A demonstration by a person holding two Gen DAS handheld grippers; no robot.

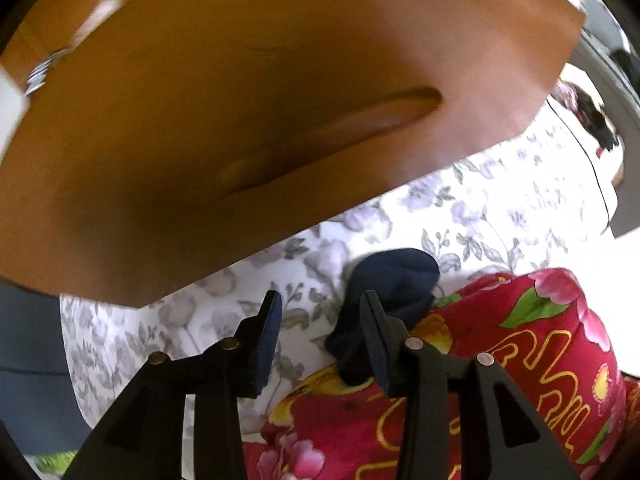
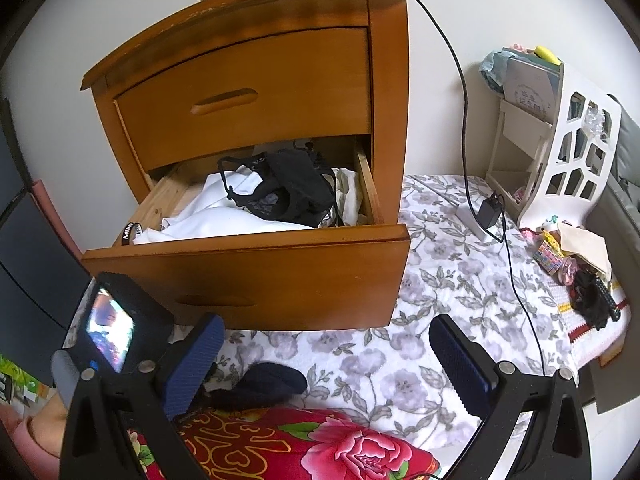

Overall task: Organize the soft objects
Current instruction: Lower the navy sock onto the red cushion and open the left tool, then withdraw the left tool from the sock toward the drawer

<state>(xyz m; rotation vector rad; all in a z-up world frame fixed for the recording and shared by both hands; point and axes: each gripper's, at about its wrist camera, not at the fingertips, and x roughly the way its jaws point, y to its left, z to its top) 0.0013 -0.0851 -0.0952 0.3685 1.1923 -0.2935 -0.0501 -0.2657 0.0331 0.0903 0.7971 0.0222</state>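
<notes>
A dark navy sock [image 1: 396,276] lies bunched on the flowered sheet [image 1: 500,208], at the edge of a red floral quilt [image 1: 520,344]. My left gripper [image 1: 322,316] points steeply down just left of the sock and is open. Only sheet shows between its pads, and the sock runs behind the right finger [image 1: 376,340]. In the right wrist view the sock [image 2: 264,384] sits low and left of centre. My right gripper [image 2: 328,344] hangs wide open above the sheet, holding nothing. The nightstand's lower drawer [image 2: 248,276] is pulled out, with white and black clothes [image 2: 256,204] inside.
The wooden drawer front [image 1: 260,120] hangs close over the left gripper. A black cable [image 2: 464,92] runs from the nightstand top to a charger [image 2: 490,210] on the bed. A white rack [image 2: 568,152] and small clutter [image 2: 576,272] stand at right.
</notes>
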